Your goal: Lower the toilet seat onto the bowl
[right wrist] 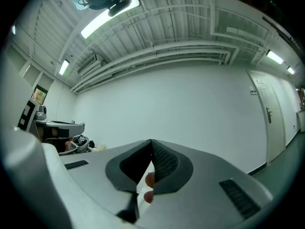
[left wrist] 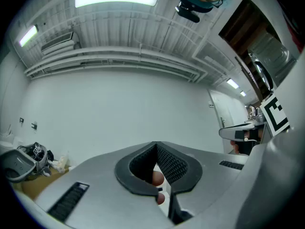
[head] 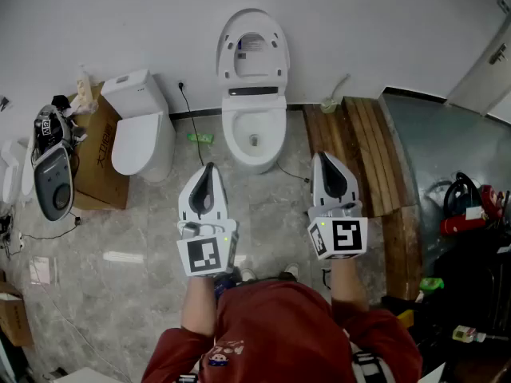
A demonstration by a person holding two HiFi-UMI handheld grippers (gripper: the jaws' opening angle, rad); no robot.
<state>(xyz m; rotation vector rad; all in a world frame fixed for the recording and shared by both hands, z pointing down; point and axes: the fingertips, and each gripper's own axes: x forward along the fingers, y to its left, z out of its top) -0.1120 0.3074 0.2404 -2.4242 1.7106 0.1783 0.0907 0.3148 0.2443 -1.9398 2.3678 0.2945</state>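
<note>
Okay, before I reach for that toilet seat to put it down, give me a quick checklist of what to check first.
1. Toilet seat raised: ok, it stands upright against the wall behind the bowl.
2. Bowl rim free: ok, nothing lies on it.
3. Left gripper empty: ok, jaws together with nothing between them.
4. Right gripper empty: ok, jaws together with nothing between them.
5. Grippers at the seat: not ok, both hang short of the toilet and touch nothing.
6. Floor by the base: cannot tell; a black cable and a green item lie just left of it.
</note>
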